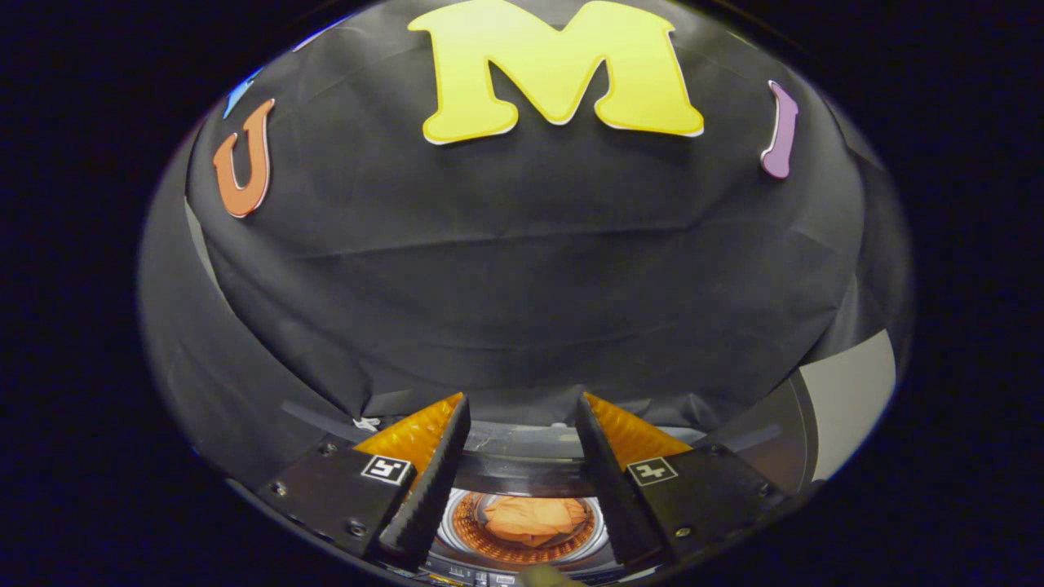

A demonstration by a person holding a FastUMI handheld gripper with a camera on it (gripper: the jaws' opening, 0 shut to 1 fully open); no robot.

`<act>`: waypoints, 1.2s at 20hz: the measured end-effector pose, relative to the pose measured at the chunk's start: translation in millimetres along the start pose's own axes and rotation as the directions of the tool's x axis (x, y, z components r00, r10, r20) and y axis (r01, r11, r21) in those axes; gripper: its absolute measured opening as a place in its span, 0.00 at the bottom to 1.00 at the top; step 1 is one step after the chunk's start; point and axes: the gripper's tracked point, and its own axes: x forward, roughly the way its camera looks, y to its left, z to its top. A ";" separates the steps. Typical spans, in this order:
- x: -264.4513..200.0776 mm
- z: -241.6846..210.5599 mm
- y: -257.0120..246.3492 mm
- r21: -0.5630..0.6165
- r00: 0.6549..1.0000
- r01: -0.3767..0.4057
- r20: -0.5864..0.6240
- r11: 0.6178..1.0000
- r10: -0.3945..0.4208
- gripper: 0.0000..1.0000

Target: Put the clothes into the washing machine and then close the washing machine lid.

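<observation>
The gripper [522, 416] is held above the washing machine [522, 477], facing the booth wall, with its fingers spread apart and nothing between them.

**Position of the task items**
- The washing machine is a top-loading unit seen from above, between and below the fingers. Its round drum opening [457, 530] is uncovered.
- The clothes [534, 518], an orange crumpled garment, lie inside the drum, below the gap between the fingers and apart from them.
- A dark curved band [522, 471] crosses between the fingers just beyond the drum. It is probably the raised lid or the rear rim of the machine; the view does not settle which.
- A control strip [473, 577] is partly visible at the near edge of the machine.

**Task status (judgement)**
The loading step appears complete, as the garment rests in the drum. The lid-closing step is not yet done.

**Handling notes (judgement)**
- The garment is soft, light and limp. It folds under any contact and needs no further grasp.
- The lid is likely a rigid, hinged, smooth panel. Take hold at its free edge, far from the hinge, or push it down with one finger.
- A smooth lid may slip off the fingers and drop. Guide it down under control.
- Confirm no cloth overhangs the drum rim before closing.
</observation>
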 end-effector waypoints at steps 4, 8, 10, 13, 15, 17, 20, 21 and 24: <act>-11.5 -12.8 1.4 -0.005 1.000 -0.007 -0.004 1.000 0.007 0.82; -20.8 -24.4 1.9 -0.009 1.000 -0.005 0.000 1.000 0.005 0.82; -24.3 -28.9 2.9 -0.011 1.000 -0.001 0.003 1.000 0.001 0.82; -29.8 -37.2 3.7 -0.019 1.000 0.000 0.005 1.000 0.000 0.82; -32.7 -42.5 4.8 -0.023 1.000 0.001 0.005 1.000 -0.001 0.82; -35.5 -46.8 5.2 -0.029 1.000 0.004 0.002 1.000 -0.004 0.82; -39.4 -54.0 5.2 -0.034 1.000 0.006 -0.002 0.999 -0.006 0.82; -40.9 -57.1 6.0 -0.038 1.000 0.005 -0.004 0.999 -0.005 0.82; -45.6 -65.6 6.4 -0.055 1.000 0.007 -0.009 0.998 -0.008 0.82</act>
